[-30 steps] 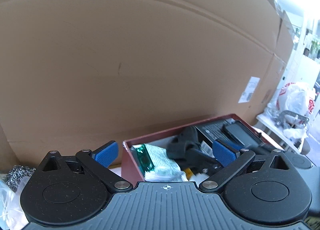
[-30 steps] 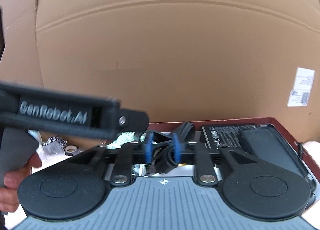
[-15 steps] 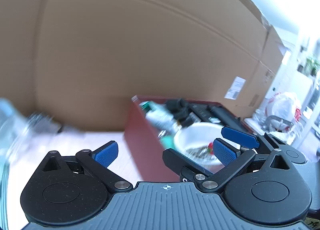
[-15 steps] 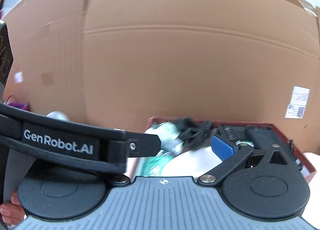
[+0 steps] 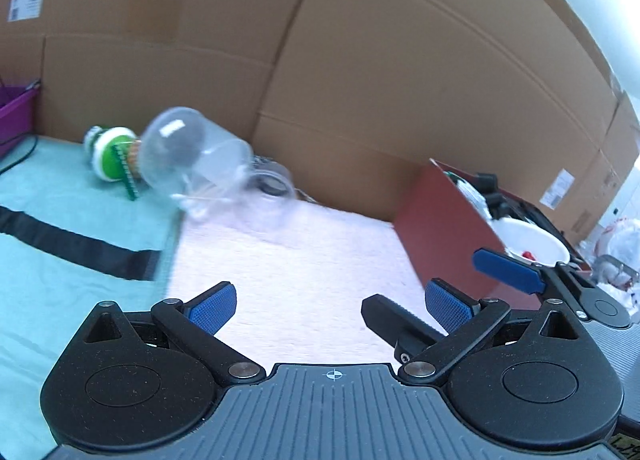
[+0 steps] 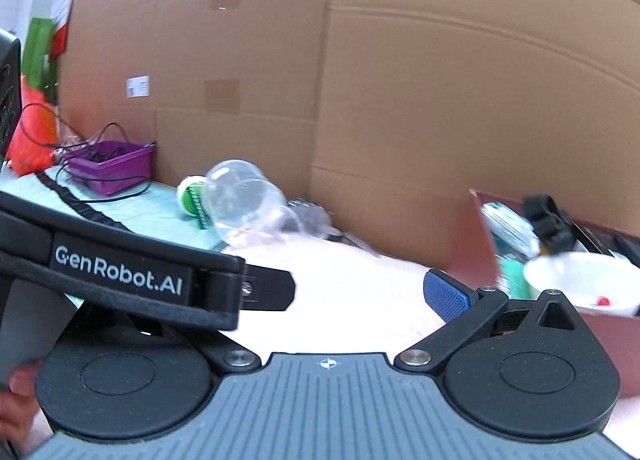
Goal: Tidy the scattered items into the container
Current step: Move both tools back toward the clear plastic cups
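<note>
I hold a gripper in each hand over a pale pink cloth (image 5: 304, 260) that covers the table. My left gripper (image 5: 326, 306) has its blue-padded fingers (image 5: 212, 308) spread wide apart, with nothing between them. My right gripper (image 6: 360, 296) also stands open and empty; only its right blue pad (image 6: 446, 296) shows in its own camera, because the left gripper's black body, marked GenRobot.AI, crosses in front of the other side.

The container is a dark red box (image 5: 444, 228) at the right of the scene, standing on the pink cloth against a tall cardboard wall (image 5: 400, 80). It already holds several things: a white bowl (image 6: 580, 276) at its near end, a green and white packet (image 6: 508, 224) behind that, and a black bundle (image 6: 548, 220) farther back. In the left wrist view, the right gripper's blue fingertip (image 5: 506, 266) shows just in front of the box's near corner.

At the far left, well apart from the box, lie the scattered items. A clear plastic jar (image 5: 192, 156) lies on its side at the edge where the pink cloth meets a mint green mat (image 5: 60, 292). Just behind it, to the left, is a green and white round object (image 5: 110, 158). To the jar's right is a blurred clear and grey heap (image 5: 272, 188) that I cannot identify. A purple bin (image 6: 112, 164) with black cables sits farther left on the green mat.
</note>
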